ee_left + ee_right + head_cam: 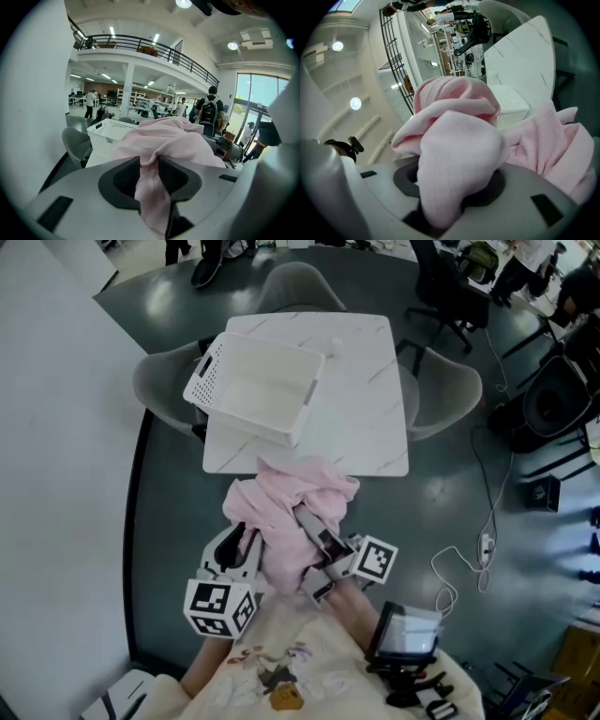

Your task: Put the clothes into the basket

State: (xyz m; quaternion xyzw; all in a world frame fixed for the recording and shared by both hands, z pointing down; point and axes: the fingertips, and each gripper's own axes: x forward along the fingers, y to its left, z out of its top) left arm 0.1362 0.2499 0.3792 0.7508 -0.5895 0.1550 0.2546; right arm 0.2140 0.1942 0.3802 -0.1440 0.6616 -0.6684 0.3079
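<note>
Pink soft cotton garment [298, 507] hangs bunched in the air on the near side of the white perforated plastic basket [253, 390], apart from it. The left gripper [149, 164] has narrow-set jaws that pinch only a thin fold. The right gripper [450, 187] has its jaws wider, clamped on a thick wad. I think the thin fold may slip out. The loose cloth could also catch the basket's near rim and push it, because the basket sits askew at a corner of the white marble-pattern table [366, 409].
</note>
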